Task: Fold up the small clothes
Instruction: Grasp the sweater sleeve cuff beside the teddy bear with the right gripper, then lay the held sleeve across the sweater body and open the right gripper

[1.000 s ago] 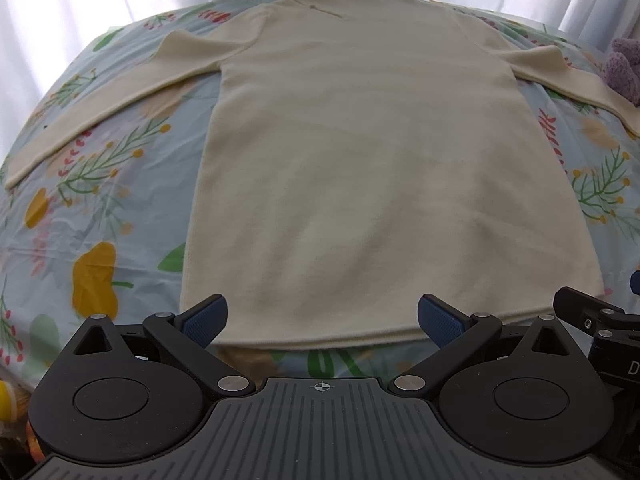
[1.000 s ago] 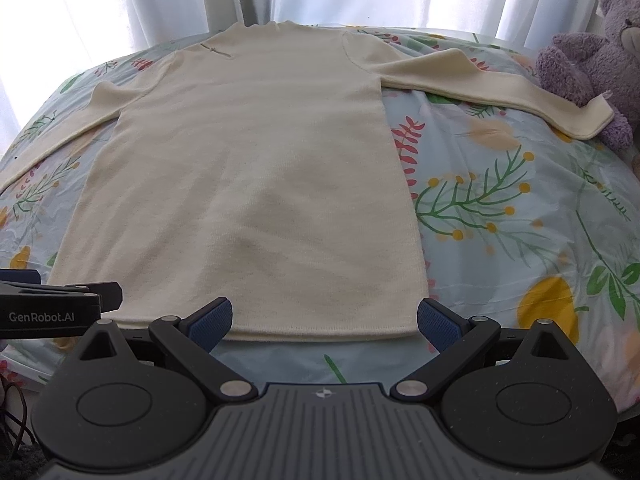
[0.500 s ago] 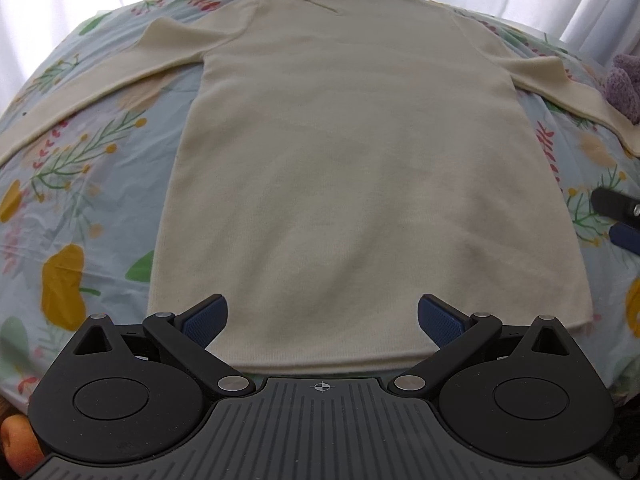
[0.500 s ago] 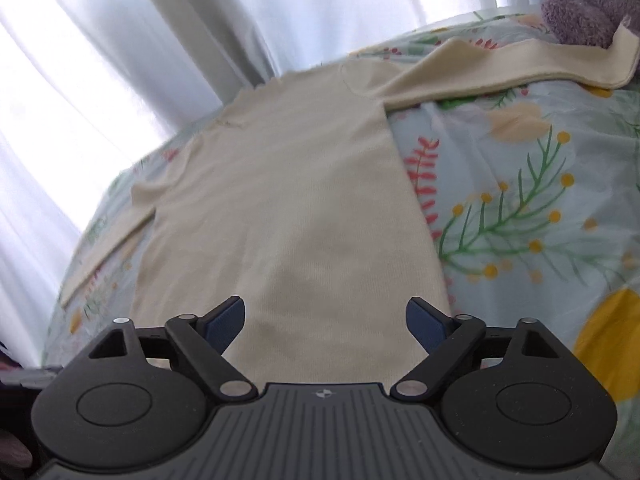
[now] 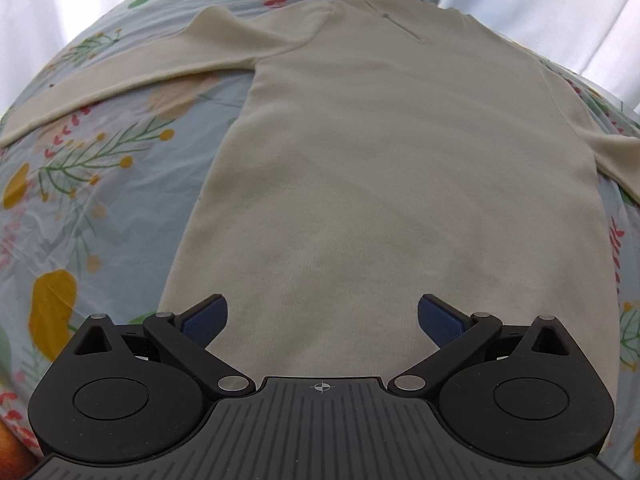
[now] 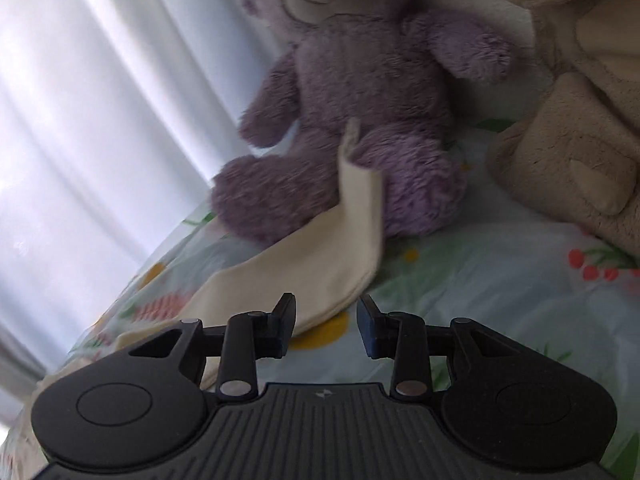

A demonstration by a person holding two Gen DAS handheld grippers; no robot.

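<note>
showing only rightward: purple teddy [image 6: 352,120] against sleeve cuff [image 6: 352,216]

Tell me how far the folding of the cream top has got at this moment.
Done: only the laying out. The cream long-sleeved top lies flat and unfolded on the floral sheet. In hand: the right gripper, jaws closing, is at the sleeve cuff resting against the purple teddy bear; its pads aren't pressing it yet. The left gripper hovers open over the hem. Left: every fold.
</note>
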